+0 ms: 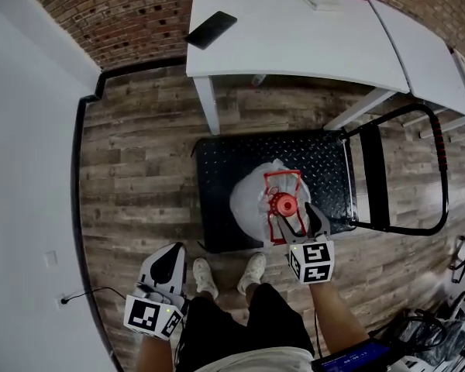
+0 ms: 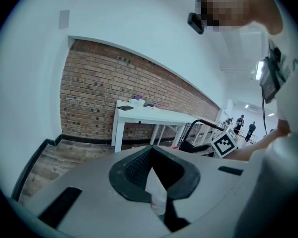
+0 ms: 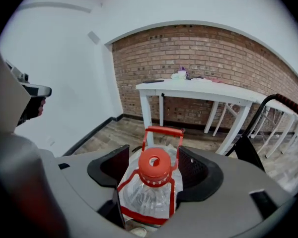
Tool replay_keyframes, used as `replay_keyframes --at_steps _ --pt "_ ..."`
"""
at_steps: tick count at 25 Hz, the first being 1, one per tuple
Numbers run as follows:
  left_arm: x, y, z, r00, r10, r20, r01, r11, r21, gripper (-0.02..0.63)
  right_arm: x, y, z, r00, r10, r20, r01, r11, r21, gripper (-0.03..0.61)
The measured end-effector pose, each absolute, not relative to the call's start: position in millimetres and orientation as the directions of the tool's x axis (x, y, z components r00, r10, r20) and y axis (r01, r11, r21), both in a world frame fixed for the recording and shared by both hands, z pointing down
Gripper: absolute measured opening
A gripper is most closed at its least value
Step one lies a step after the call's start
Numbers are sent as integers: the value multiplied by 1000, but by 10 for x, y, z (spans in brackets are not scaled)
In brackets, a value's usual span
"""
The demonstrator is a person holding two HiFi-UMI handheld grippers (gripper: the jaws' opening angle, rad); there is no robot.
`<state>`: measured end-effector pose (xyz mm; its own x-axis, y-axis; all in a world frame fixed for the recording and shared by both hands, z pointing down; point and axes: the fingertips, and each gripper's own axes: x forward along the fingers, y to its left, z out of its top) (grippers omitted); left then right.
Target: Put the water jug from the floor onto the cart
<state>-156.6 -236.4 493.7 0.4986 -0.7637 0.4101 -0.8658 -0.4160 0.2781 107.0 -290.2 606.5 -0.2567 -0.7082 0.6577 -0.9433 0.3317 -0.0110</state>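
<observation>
The clear water jug [image 1: 252, 200], with a red cap [image 1: 283, 204] and a red carry handle, is over the black diamond-plate cart deck [image 1: 225, 169]. I cannot tell whether its base rests on the deck. My right gripper [image 1: 294, 222] reaches to its top from the near side. In the right gripper view the jug [image 3: 149, 195] fills the gap of the right gripper [image 3: 154, 175], whose jaws stand wide with the pads against the jug's shoulders. My left gripper [image 1: 164, 263] hangs low at the left, away from the jug, its jaws together [image 2: 151, 175].
The cart's black push handle [image 1: 442, 169] rises at the right. A white table [image 1: 294, 53] with a phone [image 1: 211, 29] stands behind the cart, against a brick wall. The person's shoes [image 1: 203, 276] are at the cart's near edge. Cables lie at the lower right.
</observation>
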Motion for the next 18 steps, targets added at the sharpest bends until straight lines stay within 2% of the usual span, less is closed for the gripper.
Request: replay_keyframes --at_steps 8,12,18 --pt "-1729 -2298 4412 576 -747 331 -816 -552 173 -6 614 -2569 4923 -336 -795 504 -935 345 -79 305" --pt "-1839 -2177 4123 631 -723 283 -774 -611 166 -6 414 -2324 4429 -293 -849 439 -952 301 -54 291" --pt "-1904 -1996 3764 720 -657 224 -692 -703 161 -6 200 -1940 3765 -216 -921 325 -975 221 -21 227"
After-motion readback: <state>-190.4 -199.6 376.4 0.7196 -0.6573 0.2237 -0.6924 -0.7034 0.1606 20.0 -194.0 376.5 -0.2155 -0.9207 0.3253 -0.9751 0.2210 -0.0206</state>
